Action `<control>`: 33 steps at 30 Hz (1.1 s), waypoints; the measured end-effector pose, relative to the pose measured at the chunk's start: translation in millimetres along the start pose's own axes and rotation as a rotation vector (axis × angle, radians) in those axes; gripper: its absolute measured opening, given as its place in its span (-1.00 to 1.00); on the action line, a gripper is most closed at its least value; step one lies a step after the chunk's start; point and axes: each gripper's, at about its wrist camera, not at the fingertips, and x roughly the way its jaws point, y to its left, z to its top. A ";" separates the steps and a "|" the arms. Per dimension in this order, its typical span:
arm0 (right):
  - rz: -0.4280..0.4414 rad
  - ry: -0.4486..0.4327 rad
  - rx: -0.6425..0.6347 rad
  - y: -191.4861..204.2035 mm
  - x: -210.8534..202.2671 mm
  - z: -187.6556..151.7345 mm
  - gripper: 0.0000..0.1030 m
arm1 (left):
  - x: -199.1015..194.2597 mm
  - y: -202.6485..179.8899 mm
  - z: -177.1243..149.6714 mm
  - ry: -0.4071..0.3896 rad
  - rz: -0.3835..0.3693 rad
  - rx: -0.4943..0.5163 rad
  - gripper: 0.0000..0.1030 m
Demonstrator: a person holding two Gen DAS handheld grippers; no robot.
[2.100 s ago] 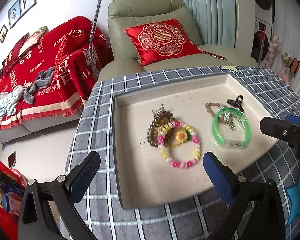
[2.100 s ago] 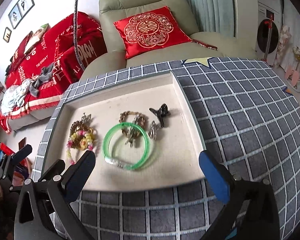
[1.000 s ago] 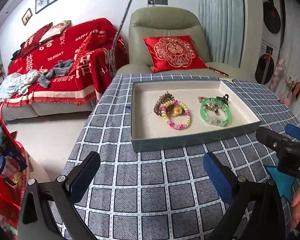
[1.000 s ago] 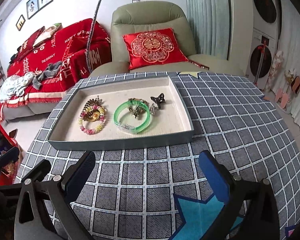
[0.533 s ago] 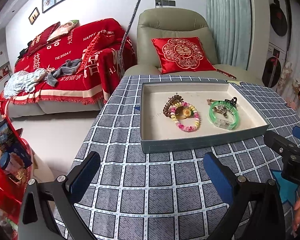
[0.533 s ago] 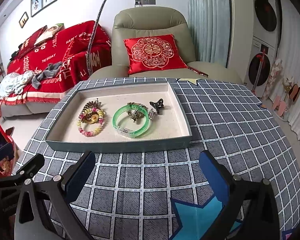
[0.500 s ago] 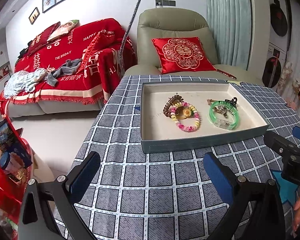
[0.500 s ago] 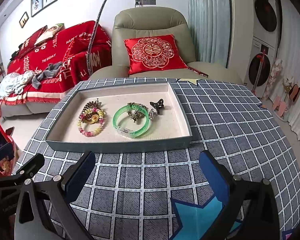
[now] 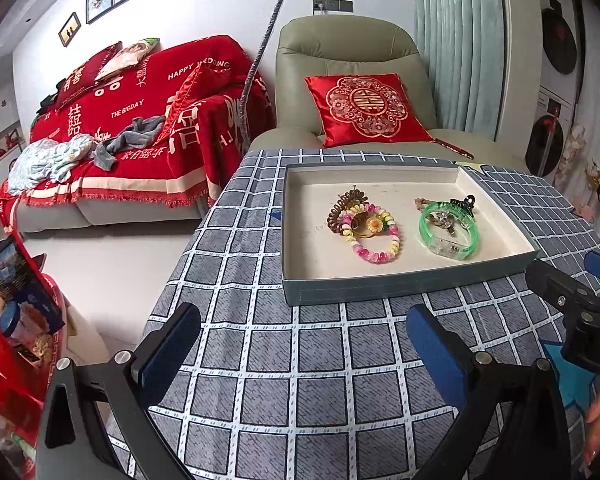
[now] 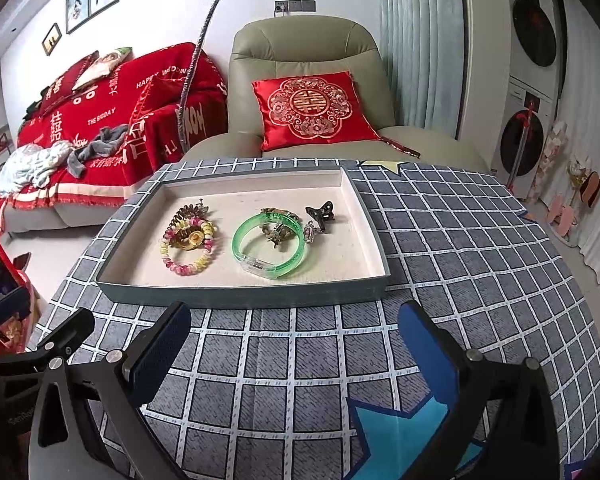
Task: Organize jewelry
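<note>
Left wrist view: both grippers' jaws spread, empty; glossy green bangle (image 9: 449, 230), beaded bracelet (image 9: 374, 236) in rectangular tray (image 9: 400, 286).

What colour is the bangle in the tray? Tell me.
Translucent green bangle, clearest in the right wrist view.

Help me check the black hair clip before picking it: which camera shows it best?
The right wrist view: the black hair clip lies in plain sight on the tray floor, beside the green bangle. In the left wrist view it sits farther away, partly hidden behind the bangle.
</note>
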 end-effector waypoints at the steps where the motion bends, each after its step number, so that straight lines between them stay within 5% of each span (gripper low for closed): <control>1: 0.000 -0.001 0.000 0.1 -0.2 0.6 0.99 | 0.1 0.1 0.0 0.001 0.000 0.000 1.00; 33: 0.004 -0.006 0.002 1.4 -2.3 2.5 0.99 | 0.6 -2.9 -0.9 0.003 -0.003 -0.005 1.00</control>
